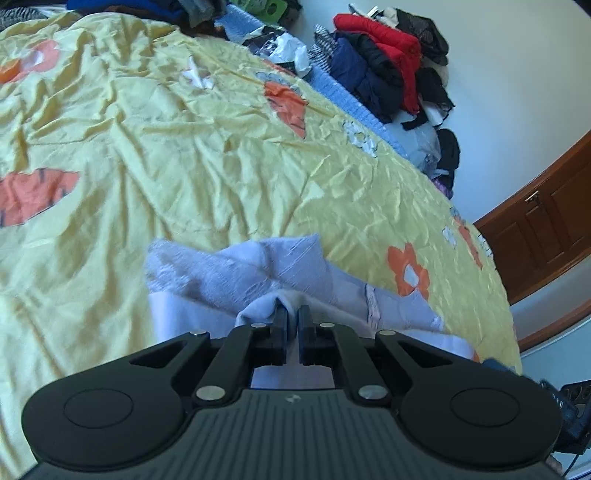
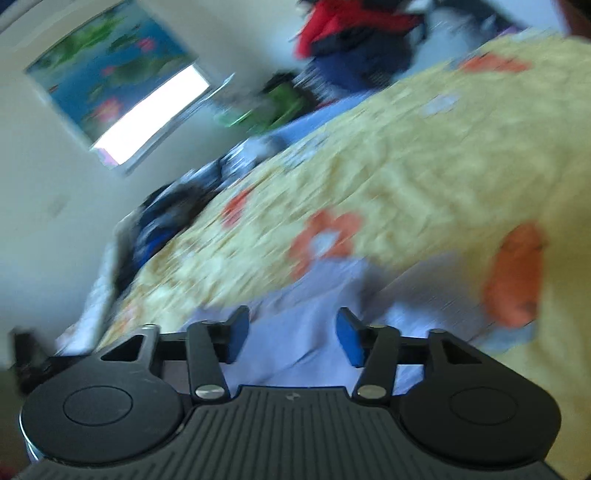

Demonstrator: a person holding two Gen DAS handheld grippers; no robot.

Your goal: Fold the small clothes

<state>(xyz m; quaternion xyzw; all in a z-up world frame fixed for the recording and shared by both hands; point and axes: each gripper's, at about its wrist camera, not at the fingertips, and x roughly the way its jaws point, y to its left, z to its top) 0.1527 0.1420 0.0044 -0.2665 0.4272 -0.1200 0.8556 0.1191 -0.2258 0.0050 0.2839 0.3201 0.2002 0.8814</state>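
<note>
A: What does the right claw (image 2: 291,332) show?

B: Its blue-padded fingers (image 2: 349,341) stand wide apart over a crumpled pale lavender cloth garment (image 2: 295,332), gripping nothing.

A: And underneath?

B: A bed with a yellow bedspread printed with orange flowers (image 2: 424,155). The picture is blurred. Farther off, a red and dark heap of clothes (image 2: 354,29) and a bright window under a water-lily blind (image 2: 110,70).

The pale lilac garment (image 1: 236,266) is soft woven cloth with a faint ribbed texture, lying on a crinkled, slightly sheeny yellow bedsheet (image 1: 207,158) printed with orange flowers. The left gripper (image 1: 291,314) is matt black plastic with bright metal pins, as is the right gripper (image 2: 293,325), whose pads (image 2: 349,343) look like smooth blue rubber. At three o'clock in the left wrist view, the wooden cabinet (image 1: 546,229) is glossy reddish-brown.
</note>
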